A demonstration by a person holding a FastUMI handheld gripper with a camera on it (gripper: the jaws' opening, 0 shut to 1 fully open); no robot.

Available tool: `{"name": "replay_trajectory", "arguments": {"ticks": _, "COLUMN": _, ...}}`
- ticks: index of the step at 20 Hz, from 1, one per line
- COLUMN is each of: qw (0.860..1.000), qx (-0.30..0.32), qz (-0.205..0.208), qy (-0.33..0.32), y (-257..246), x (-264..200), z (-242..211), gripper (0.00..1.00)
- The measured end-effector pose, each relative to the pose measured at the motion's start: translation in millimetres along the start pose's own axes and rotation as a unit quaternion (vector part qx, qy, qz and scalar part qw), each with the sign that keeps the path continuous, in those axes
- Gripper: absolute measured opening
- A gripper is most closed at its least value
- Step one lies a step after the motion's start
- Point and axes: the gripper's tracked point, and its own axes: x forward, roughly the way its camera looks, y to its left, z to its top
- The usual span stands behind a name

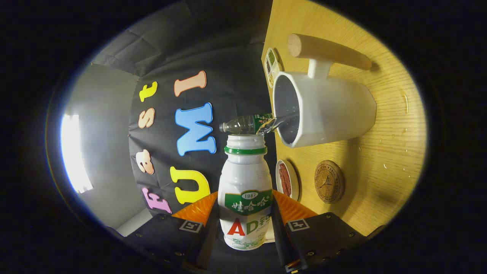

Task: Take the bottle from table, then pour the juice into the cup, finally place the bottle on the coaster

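While gripper (245,224) clamps bottle (245,190) between both fingers, lower centre of frame, view is rolled sideways; bottle mouth sits at cup (327,114) rim, centre right. Liquid seems to stream into cup. Coaster (329,181) lies on table (384,160), lower right, below cup. Droplets mark wood. Risk: stream missing rim, more spill; wet bottle slipping in grip.

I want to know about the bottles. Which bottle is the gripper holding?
The white bottle with the green band: the gripper squeezes it between both fingers. The clear bottle sits beyond, untouched.
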Motion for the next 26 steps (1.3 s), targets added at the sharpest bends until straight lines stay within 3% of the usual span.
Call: {"name": "replay_trajectory", "arguments": {"ticks": 26, "qw": 0.999, "qx": 0.036, "qz": 0.016, "qy": -0.010, "y": 2.2, "x": 2.5, "z": -2.1, "gripper": 0.66}}
